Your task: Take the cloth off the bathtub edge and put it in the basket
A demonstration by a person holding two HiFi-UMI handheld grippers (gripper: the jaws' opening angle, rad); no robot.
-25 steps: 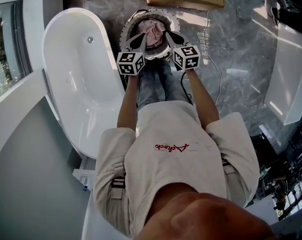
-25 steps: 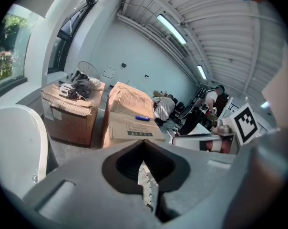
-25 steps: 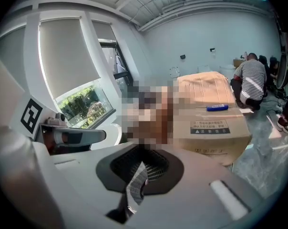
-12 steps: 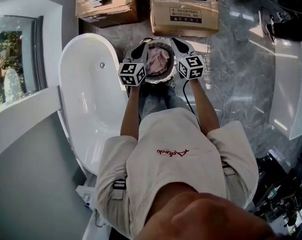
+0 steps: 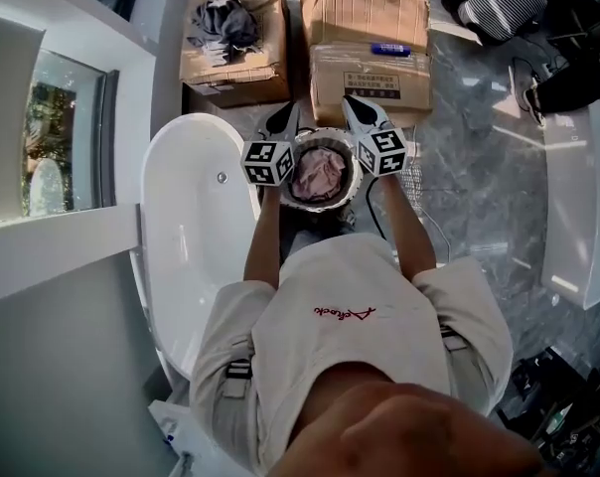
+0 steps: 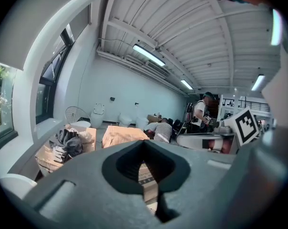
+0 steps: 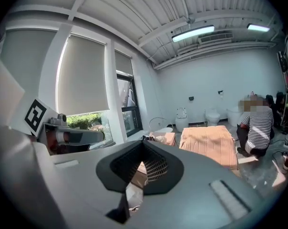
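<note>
While you hold both grippers out in front of you, each one has its jaws pressed fully together and has hold of nothing. The left gripper (image 5: 285,112) shows only a closed seam past the moulded opening in its own view; the right gripper (image 5: 352,105) looks the same in its view.

Both point roughly level across the room rather than down at the floor. Each gripper view looks over the closed tips at white walls, ceiling lights and a window.

The pink cloth (image 5: 320,172) lies bunched inside the round white basket (image 5: 320,204). The basket stands on the grey floor below your grippers, between them and behind their tips. In the head view it sits framed by the left marker cube (image 5: 268,162) and the right marker cube (image 5: 382,152); neither gripper grips the basket or the cloth.

The white bathtub (image 5: 196,246) lies low and to the left of your left gripper, just beside the basket.

Ahead of the left gripper's tips an open cardboard box (image 5: 230,63) holds dark garments (image 5: 224,18); ahead of the right gripper's tips stands a closed cardboard box (image 5: 365,28). Farther ahead and to the right, a person in a striped shirt (image 7: 256,130) crouches on the floor.
</note>
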